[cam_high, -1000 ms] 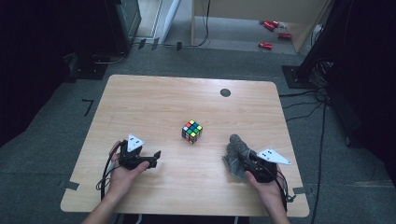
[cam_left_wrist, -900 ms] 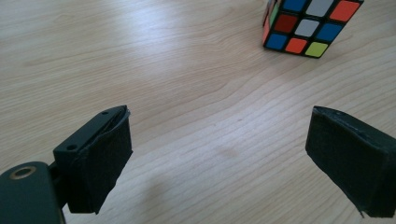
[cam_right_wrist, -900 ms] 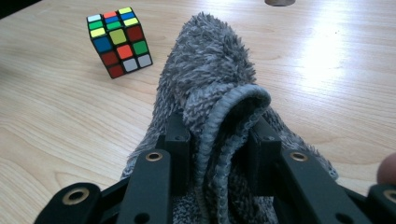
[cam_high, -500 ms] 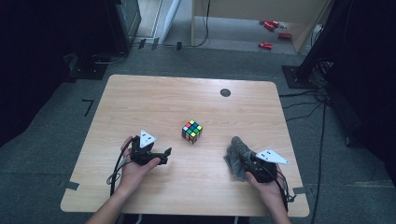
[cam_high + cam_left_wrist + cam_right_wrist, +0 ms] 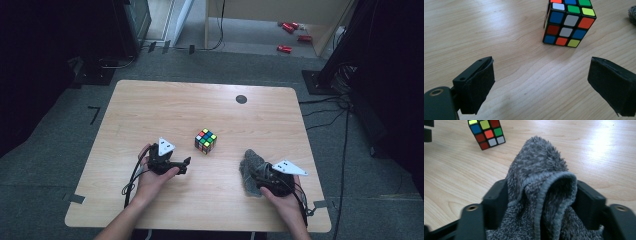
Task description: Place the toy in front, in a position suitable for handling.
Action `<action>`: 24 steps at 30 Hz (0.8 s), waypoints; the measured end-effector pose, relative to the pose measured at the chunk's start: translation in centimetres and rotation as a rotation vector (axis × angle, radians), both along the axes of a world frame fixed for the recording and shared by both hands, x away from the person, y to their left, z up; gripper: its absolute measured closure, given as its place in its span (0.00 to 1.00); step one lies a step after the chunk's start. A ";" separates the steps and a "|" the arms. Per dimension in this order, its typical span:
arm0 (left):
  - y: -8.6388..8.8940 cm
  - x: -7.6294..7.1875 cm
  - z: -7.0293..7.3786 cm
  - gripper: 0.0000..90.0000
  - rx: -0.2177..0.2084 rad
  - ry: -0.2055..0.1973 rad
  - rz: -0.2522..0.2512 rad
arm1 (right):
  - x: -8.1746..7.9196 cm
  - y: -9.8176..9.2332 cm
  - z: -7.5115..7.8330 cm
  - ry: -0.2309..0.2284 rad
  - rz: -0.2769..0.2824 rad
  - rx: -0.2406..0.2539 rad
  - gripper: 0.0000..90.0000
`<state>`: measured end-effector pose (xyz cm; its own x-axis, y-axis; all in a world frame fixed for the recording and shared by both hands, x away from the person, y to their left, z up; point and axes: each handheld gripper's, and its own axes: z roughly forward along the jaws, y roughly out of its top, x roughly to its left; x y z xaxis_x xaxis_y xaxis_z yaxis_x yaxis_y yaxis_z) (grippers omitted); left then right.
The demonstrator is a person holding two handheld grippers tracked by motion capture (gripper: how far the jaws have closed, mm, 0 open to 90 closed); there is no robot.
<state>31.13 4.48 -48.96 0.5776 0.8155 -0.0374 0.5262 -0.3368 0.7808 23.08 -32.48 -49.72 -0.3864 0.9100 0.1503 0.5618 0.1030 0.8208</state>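
Gripping the grey cloth (image 5: 541, 195) in your right gripper (image 5: 260, 176), you hold your left gripper (image 5: 186, 164) spread apart just near-left of the puzzle cube (image 5: 205, 141).

No legible text, label, brand, number or sign appears on any surface in the high view or either gripper view.

1. Left gripper (image 5: 181, 164): black body, grey three-cornered plate on top, black cable trailing
2. Its jaws: black, blocky pads, screw holes on one
3. Right gripper (image 5: 255, 172): black, same grey plate, round brass-coloured fittings
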 end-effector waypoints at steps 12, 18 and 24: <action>-2.3 0.9 -0.7 0.09 0.002 0.014 -0.032 | 0.5 0.3 -0.4 0.029 -0.035 -0.008 0.26; -3.6 1.5 -1.1 0.09 -0.004 0.026 -0.037 | 1.0 1.0 -1.0 0.061 -0.026 -0.026 0.28; -4.5 2.0 -1.3 0.09 -0.002 0.030 -0.041 | 1.1 1.1 -1.3 0.075 -0.028 -0.037 0.35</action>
<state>33.17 0.02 -50.24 0.6092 0.7909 -0.0573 0.5354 -0.3570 0.7655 24.17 -31.41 -50.97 -0.3493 0.9259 0.1439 0.6245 0.1155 0.7725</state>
